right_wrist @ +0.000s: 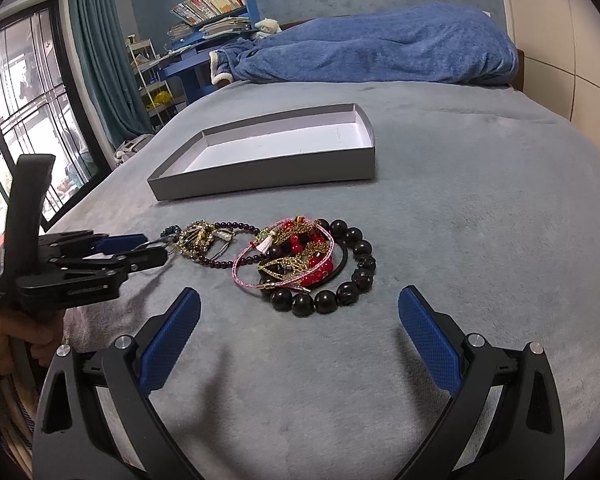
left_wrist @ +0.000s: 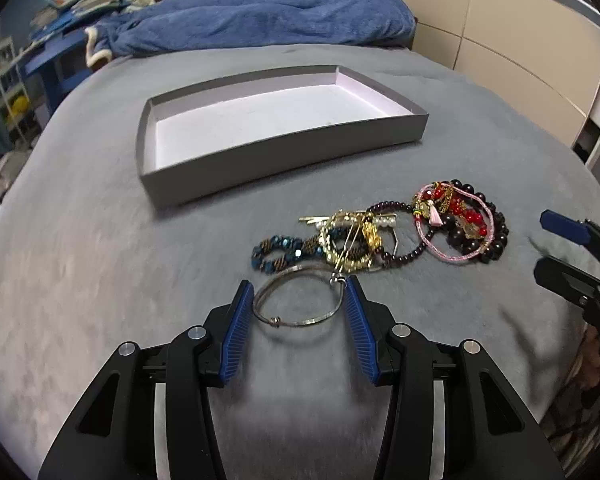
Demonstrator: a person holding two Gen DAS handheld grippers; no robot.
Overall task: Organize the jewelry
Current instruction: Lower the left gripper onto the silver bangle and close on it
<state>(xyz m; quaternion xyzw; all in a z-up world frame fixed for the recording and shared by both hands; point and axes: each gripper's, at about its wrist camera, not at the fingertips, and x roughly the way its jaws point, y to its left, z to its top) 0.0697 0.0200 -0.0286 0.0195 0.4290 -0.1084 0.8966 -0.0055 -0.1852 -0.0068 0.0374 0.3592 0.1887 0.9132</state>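
Jaws, left: the left gripper (left_wrist: 298,292) has its blue pads (left_wrist: 236,332) on either side of a thin wire bangle (left_wrist: 298,300), at or very near touching its rim — whether they pinch it yet I cannot tell.
Jaws, right: the right gripper (right_wrist: 300,316) stands wide apart, holding nothing, just short of the black bead bracelet (right_wrist: 328,276).
Bangle: lies flat on the grey bed (left_wrist: 100,240), nearest the left gripper, its far edge tucked under the tangle; a small knot shows on its near rim.
Handling, bangle: likely light, springy and slippery — squeezed across its width it may flex or pop out, so a grip on the wire itself looks safer.
Tangle: a blue bead bracelet (left_wrist: 278,250), gold chain pieces (left_wrist: 348,244) and a dark red bead strand (left_wrist: 404,232) overlap just beyond; lifting one may drag the others.
Long axis: the whole pile runs left to right across the bed, roughly parallel to the tray's near wall.
Right cluster: a pink cord loop (right_wrist: 284,256) lies over red beads (right_wrist: 312,268), inside the black bead ring.
Tray: a shallow grey tray (left_wrist: 284,160) lies farther back, apart from the pile, with no jewelry in it, long side toward the grippers.
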